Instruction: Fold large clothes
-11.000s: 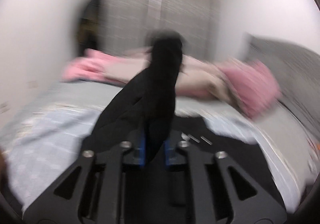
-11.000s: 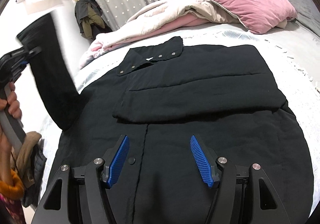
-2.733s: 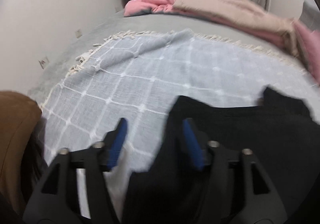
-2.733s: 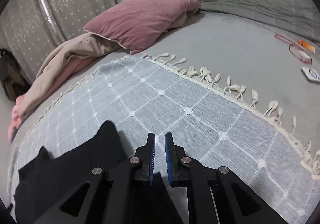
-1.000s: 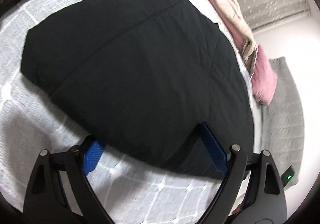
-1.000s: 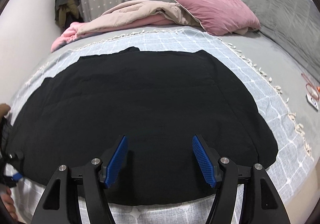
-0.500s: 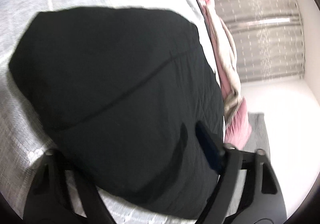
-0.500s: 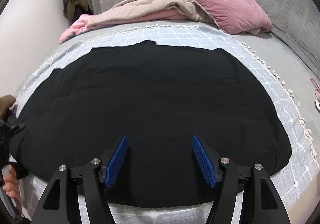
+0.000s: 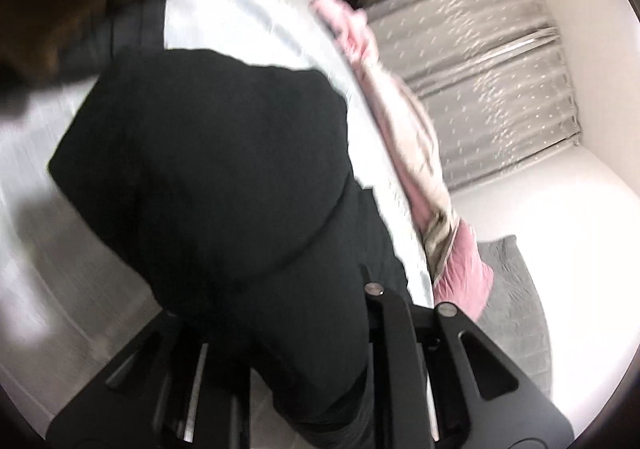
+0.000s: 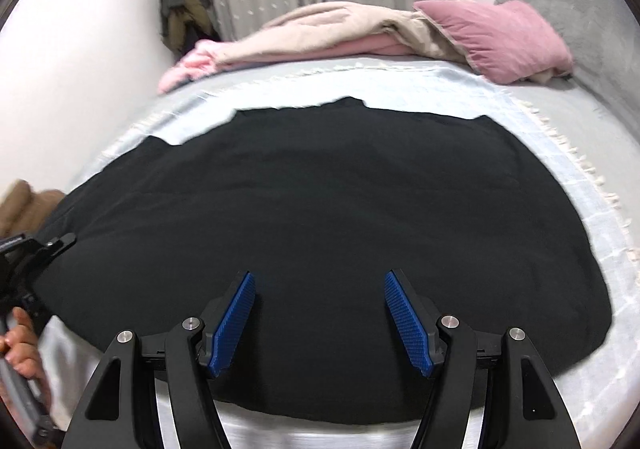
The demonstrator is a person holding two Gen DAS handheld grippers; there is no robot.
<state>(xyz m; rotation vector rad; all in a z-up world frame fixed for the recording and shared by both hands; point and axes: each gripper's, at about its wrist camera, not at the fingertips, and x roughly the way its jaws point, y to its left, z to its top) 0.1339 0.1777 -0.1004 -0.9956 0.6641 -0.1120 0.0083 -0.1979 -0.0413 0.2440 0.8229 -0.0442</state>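
while both tools are working the near hem:
garment: large black quilted garment (image 10: pixel 320 217) is lying flat on the pale checked throw (image 10: pixel 400 89) over the bed, long axis running left to right.
right hand-held gripper (image 10: pixel 320 313): hovering spread open over the near edge, holding nothing.
left hand-held gripper (image 9: pixel 280 329): at the left end; blurred, fabric is covering its fingers, so i cannot tell its grip.
nearer: right to the middle, left to the corner.

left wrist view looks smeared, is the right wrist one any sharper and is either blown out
Left wrist view: heavy motion blur, the black folded garment soft-edged, the pale bedspread washed to white. Right wrist view: much sharper, the right gripper with its blue ribbed pads crisp, evenly lit; fisheye bends the bed's edge.
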